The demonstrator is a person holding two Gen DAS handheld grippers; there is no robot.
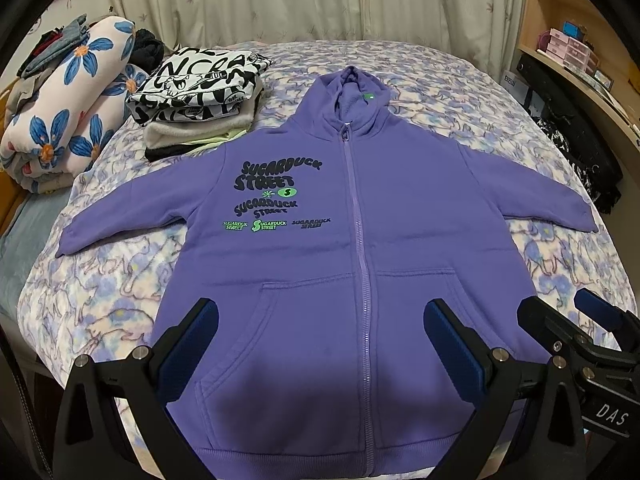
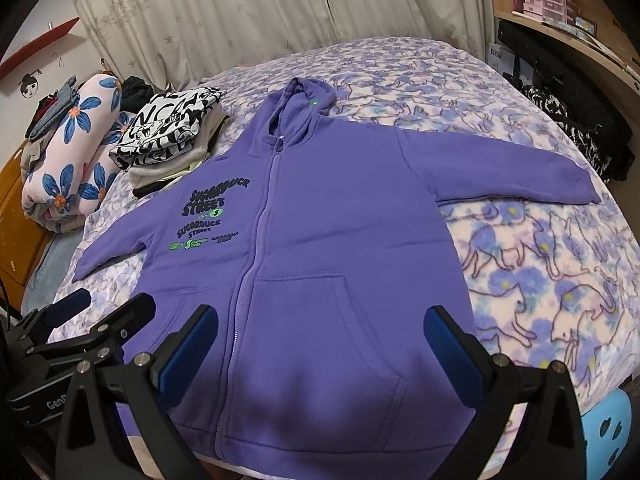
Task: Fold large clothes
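Observation:
A purple zip-up hoodie [image 1: 320,240] with black and green "Sugarduck Street" print lies flat and face up on the bed, zipped, both sleeves spread out, hood at the far end. It also shows in the right wrist view [image 2: 320,248]. My left gripper [image 1: 320,316] is open and empty above the hoodie's lower front, near the hem. My right gripper [image 2: 320,316] is open and empty above the right pocket. The right gripper also shows in the left wrist view [image 1: 576,312], and the left gripper in the right wrist view [image 2: 108,304].
The bed has a purple cat-print blanket [image 1: 560,256]. A stack of folded clothes [image 1: 200,100] sits at the far left beside the hoodie's sleeve, with a rolled floral quilt [image 1: 68,120] further left. Wooden shelves [image 1: 580,52] and dark bags stand along the right. Curtains hang behind.

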